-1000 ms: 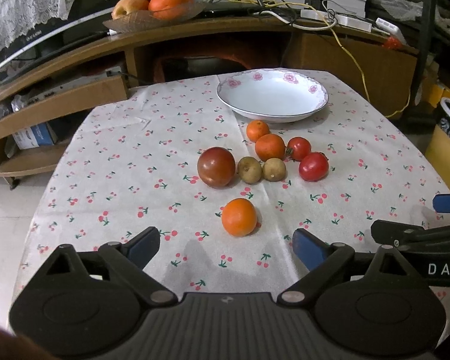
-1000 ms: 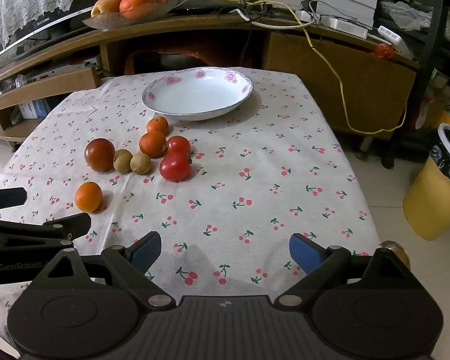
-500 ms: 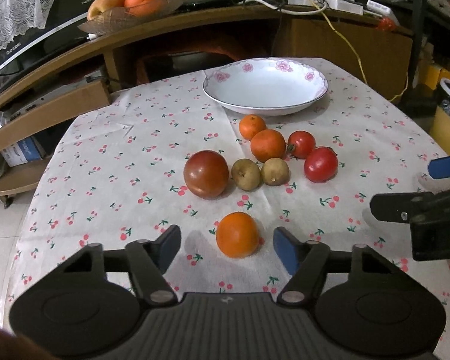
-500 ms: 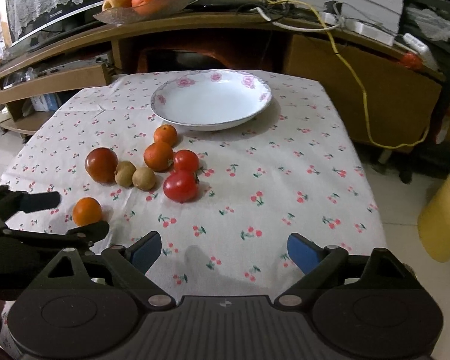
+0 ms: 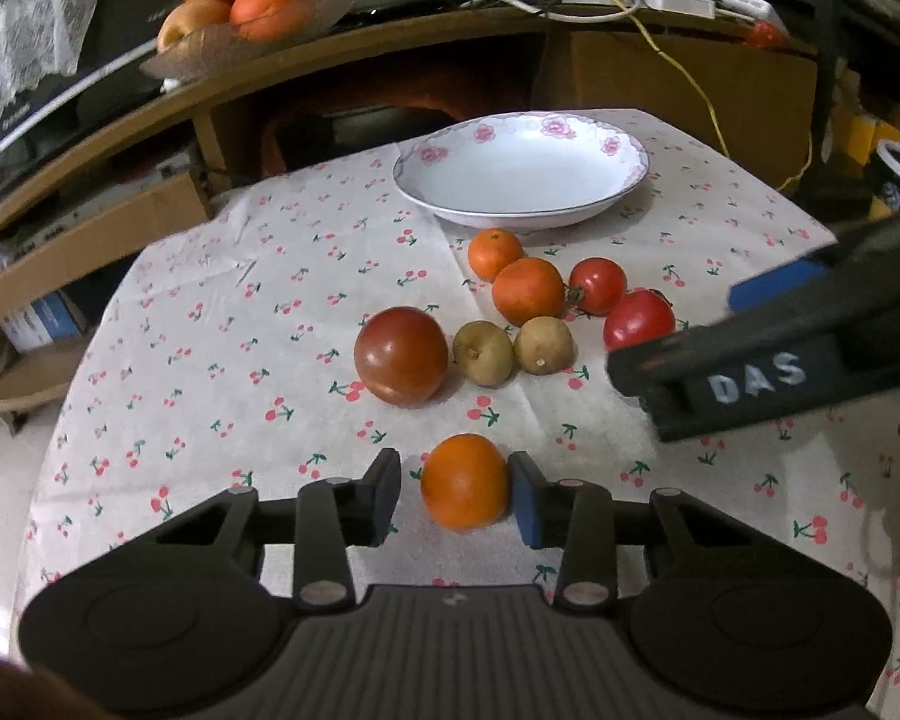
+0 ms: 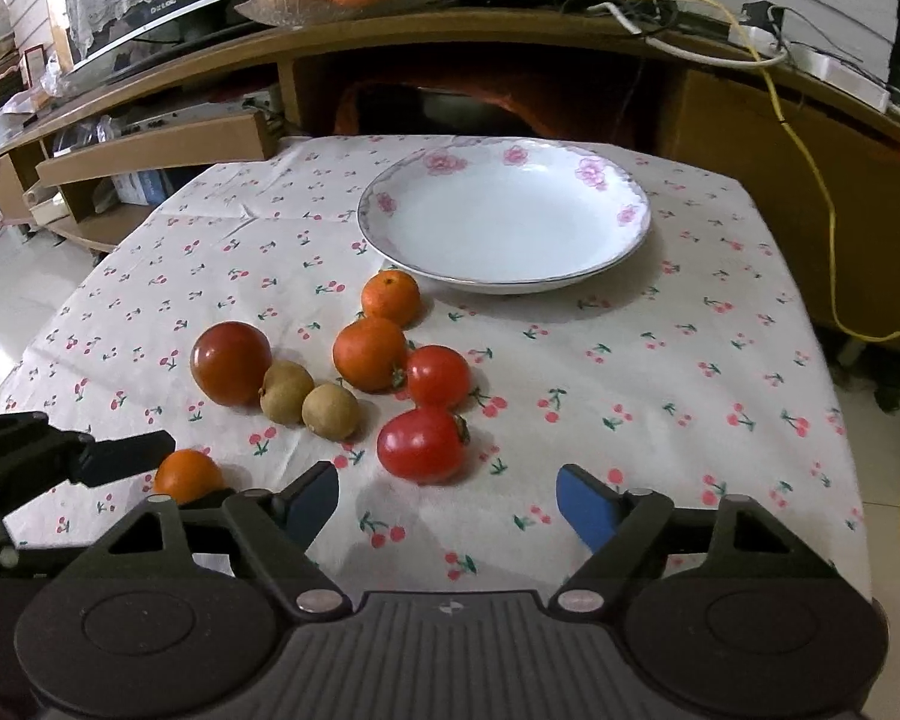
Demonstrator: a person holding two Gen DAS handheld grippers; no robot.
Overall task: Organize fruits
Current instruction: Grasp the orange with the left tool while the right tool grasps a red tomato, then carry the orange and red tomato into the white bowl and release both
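**Surfaces & finishes**

Table covered w/ matt cloth, off-white, cherry print, fold creases seen. Plate looks glazed ceramic, glossy white, pink flower rim. Tomatoes smooth & shiny, highlights seen; big red-brown one also glossy. Oranges finely dimpled, dull sheen. Kiwis matt, rough brown skin. Left gripper body: matt black plastic, ribbed centre panel, small metal-looking pins at joints; pads blue, matt, rubber-like. Right gripper built alike. Shelf behind is wood, semi-gloss. Dish on it looks like clear glass.
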